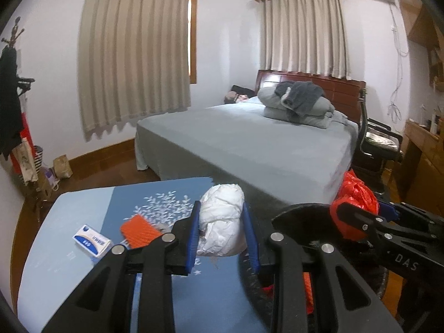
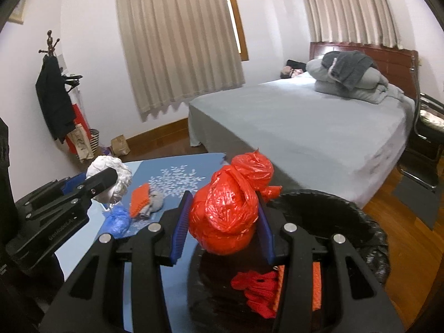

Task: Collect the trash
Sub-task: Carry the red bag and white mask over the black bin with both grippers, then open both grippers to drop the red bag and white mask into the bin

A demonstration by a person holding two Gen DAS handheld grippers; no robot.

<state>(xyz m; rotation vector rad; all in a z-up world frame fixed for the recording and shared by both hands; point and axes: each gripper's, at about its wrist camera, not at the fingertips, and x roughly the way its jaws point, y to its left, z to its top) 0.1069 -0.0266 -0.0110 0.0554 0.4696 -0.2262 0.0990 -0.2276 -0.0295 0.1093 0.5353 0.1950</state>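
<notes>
Clamped in my right gripper (image 2: 223,219), the knotted red plastic bag (image 2: 230,208) hangs right over the black-lined bin (image 2: 347,222). My left gripper (image 1: 222,230) grips a crumpled white wad (image 1: 222,219) above the blue table (image 1: 83,208), so the bin lies to its right.

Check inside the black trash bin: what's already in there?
Inside the black-lined trash bin, red crumpled scraps and an orange ribbed piece show in the right wrist view. The rest of the bottom is hidden by the right gripper and its red plastic bundle.

The print on the small white box (image 1: 93,240) is too tiny to read. The black bin (image 2: 347,222) is partly hidden.
</notes>
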